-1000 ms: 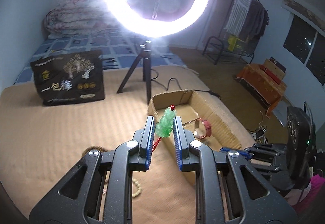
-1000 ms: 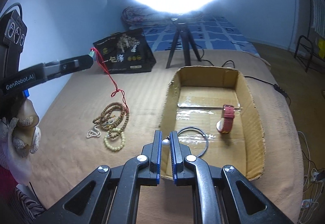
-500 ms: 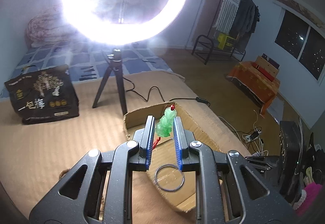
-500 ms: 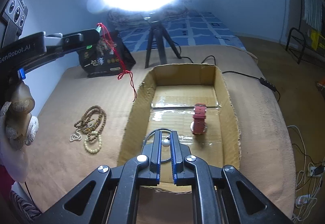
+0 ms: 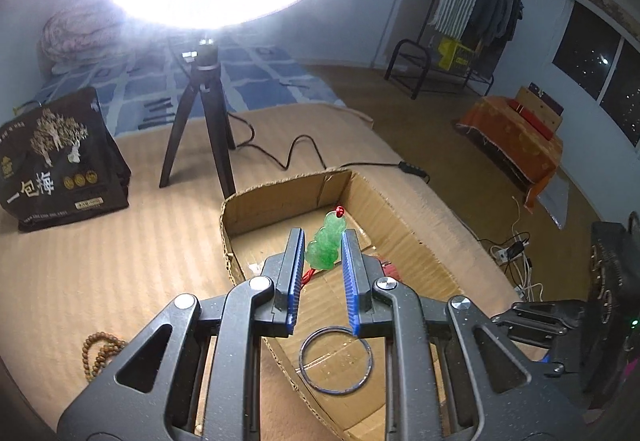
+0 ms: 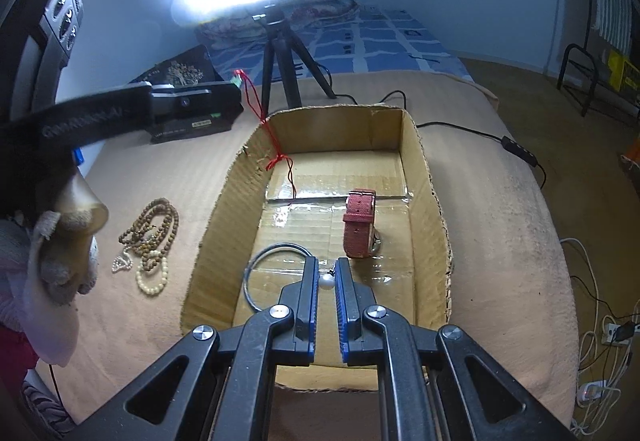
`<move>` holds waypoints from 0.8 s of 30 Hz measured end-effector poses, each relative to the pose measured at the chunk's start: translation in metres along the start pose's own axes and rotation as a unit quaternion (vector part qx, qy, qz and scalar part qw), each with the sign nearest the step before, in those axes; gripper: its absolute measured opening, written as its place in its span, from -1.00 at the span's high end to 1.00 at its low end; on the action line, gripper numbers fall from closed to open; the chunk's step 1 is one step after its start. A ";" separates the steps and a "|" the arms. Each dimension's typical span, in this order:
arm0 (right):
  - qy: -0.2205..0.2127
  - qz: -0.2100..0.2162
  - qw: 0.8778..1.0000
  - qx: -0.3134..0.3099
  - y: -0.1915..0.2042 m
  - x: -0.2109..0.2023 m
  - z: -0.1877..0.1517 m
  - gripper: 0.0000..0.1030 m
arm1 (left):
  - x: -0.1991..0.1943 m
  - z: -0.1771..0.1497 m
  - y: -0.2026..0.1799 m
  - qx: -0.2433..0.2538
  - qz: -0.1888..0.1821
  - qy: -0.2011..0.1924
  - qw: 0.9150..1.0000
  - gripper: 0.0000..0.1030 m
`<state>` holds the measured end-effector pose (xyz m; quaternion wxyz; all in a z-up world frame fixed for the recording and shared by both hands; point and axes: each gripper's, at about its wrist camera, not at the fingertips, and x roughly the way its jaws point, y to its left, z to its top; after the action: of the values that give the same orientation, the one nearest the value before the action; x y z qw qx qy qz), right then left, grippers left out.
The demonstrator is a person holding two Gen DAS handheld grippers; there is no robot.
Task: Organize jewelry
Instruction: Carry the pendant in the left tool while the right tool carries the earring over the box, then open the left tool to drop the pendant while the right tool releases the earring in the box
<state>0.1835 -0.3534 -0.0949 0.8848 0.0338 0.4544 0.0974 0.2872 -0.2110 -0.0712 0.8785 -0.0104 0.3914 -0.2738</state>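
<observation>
Jewelry box (image 6: 432,201) on tan bedspread (image 6: 500,221); left tongs (image 5: 322,241) grip jade pendant (image 5: 326,245), right tongs (image 6: 328,273) a pearl (image 6: 327,282).

A green pendant (image 5: 326,245) hangs on a red cord (image 6: 256,107). The cardboard box (image 6: 434,209) is plain brown, and the watch (image 6: 359,223) strap in it is dark red. At left of the frame lie brown wooden beads (image 6: 154,223) and cream beads (image 6: 152,275). The fingers' pads (image 5: 294,273) are blue. The bed cover (image 6: 500,209) is ribbed tan; the black bag (image 5: 56,161) bears a gold tree print.
</observation>
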 end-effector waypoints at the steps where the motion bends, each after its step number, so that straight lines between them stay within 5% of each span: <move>1: 0.001 -0.001 1.000 0.000 -0.001 0.001 0.000 0.89 | 0.003 -0.001 0.001 -0.002 0.001 0.002 1.000 0.67; 16: 0.014 -0.002 1.000 0.009 -0.008 0.013 -0.001 0.87 | 0.021 -0.011 -0.007 0.002 0.006 0.025 1.000 0.66; 19: 0.011 -0.003 1.000 0.009 -0.007 0.012 -0.001 0.63 | 0.021 -0.010 -0.007 0.000 0.010 0.028 1.000 0.66; 22: 0.006 -0.007 1.000 0.005 -0.004 0.009 -0.001 0.37 | 0.018 -0.010 -0.005 -0.004 0.014 0.027 1.000 0.17; 24: 0.004 -0.007 1.000 0.001 -0.002 0.007 -0.001 0.02 | 0.015 -0.010 -0.003 -0.008 0.019 0.021 1.000 -0.19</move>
<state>0.1872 -0.3542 -0.1017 0.8838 0.0308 0.4580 0.0908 0.2867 -0.2193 -0.0877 0.8749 -0.0046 0.4123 -0.2539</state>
